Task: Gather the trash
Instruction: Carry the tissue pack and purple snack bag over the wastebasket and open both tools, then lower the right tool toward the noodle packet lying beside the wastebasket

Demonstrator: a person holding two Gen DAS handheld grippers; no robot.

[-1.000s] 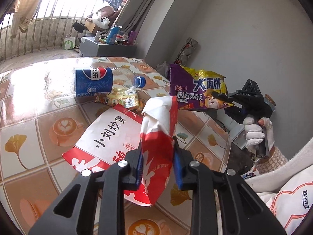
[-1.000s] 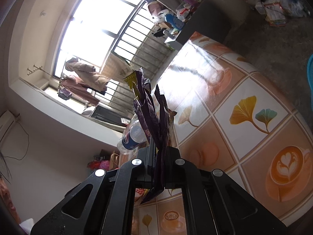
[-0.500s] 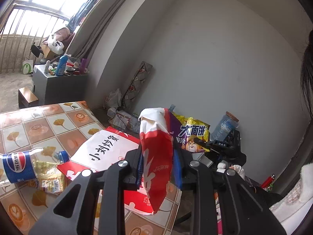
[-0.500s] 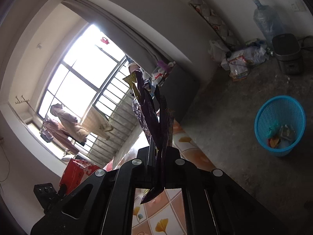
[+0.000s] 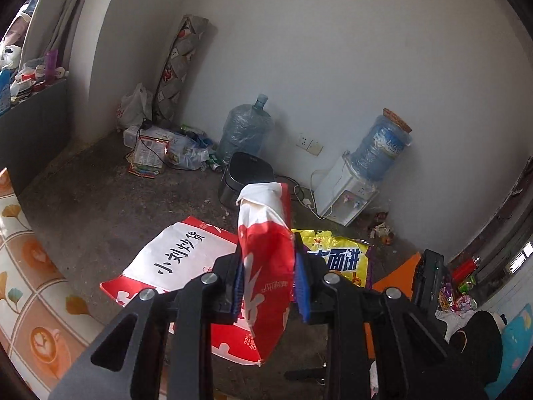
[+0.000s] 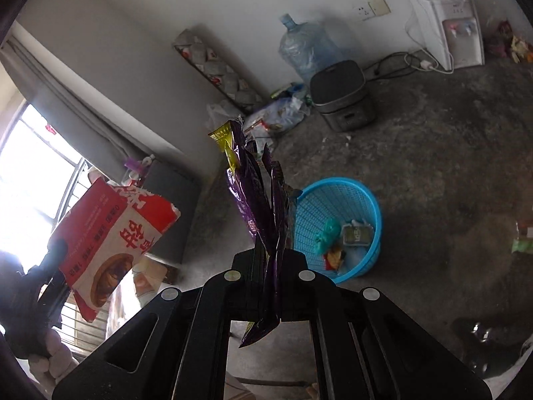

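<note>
Blue basket (image 6: pixel 368 206) holds wrappers; left tongs (image 5: pixel 268 286) pinch red-white bag (image 5: pixel 266 266), right tongs (image 6: pixel 269 263) clamp purple wrapper (image 6: pixel 263 206).

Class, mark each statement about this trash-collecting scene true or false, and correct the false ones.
1. The left hand-held gripper is clamped on a red-and-white paper bag. True.
2. The right hand-held gripper is empty. False: it pinches a crumpled purple-and-yellow foil snack wrapper.
3. The round blue plastic mesh basket on the floor already holds some litter. True.
4. The dark grey rice cooker sits on the table. False: it stands on the concrete floor by the wall.
5. The white water dispenser carries no bottle. False: a blue water bottle sits on top.
</note>
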